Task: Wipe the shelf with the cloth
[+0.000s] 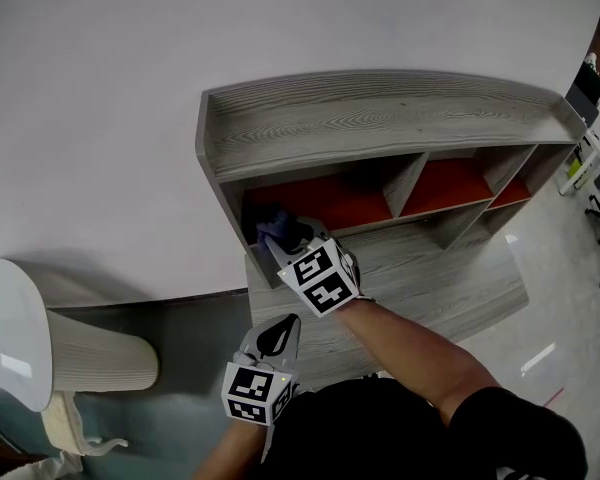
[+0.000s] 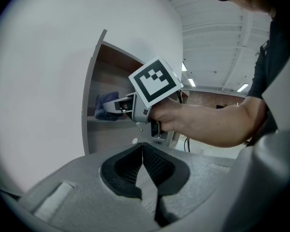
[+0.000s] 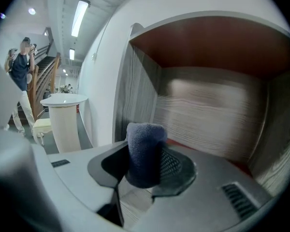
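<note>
Cloth, just one, sits clamped in right hand-held gripper.

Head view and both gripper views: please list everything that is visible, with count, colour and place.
shelf: one, grey wood with red inside, against the white wall
cloth: one, dark blue, in the shelf's left compartment, clamped in the right gripper
round table: one, white top on a pale base, left of the shelf
person: one, dark top, far off in the right gripper view
right gripper: grey, shut on the cloth, at the left compartment
left gripper: grey, shut, empty, low in front of the shelf
</note>
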`<state>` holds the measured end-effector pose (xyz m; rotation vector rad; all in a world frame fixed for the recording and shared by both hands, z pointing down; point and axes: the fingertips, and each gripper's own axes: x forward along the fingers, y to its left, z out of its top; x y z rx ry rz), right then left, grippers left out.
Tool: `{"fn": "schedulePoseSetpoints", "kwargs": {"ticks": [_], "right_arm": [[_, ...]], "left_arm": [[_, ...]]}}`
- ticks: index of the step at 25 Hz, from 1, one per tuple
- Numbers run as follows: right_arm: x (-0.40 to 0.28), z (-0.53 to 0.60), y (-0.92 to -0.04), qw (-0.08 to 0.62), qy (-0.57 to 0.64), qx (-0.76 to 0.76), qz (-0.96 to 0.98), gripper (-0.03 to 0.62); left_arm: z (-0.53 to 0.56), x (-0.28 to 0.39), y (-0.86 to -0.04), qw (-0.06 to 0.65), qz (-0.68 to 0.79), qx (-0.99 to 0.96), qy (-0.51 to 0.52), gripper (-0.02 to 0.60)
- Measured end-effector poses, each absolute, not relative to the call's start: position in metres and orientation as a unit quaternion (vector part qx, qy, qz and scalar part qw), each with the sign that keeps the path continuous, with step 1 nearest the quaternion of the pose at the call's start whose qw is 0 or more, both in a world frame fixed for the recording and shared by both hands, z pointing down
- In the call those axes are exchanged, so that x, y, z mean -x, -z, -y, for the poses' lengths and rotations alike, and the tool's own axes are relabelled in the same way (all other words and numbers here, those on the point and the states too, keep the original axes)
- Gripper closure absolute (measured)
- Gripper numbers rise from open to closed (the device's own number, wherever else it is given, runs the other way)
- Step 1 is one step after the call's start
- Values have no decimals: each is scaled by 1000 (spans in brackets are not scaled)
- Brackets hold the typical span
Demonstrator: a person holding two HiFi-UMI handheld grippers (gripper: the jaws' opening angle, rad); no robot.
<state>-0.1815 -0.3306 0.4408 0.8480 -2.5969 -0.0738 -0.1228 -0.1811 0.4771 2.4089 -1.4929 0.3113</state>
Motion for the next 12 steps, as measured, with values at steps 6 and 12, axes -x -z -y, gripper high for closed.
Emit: {"fn": "schedulePoseSetpoints", "kwargs": {"ticks": [6,12], "right_arm": [[151,340,-442,191,1,-336,922,449],[116,354,-444,178,-16,-370,912,448]], "left_arm": [[183,117,-476,143,513,-839,-109,571],[187,107,-478,142,502,-846,-112,571]]}}
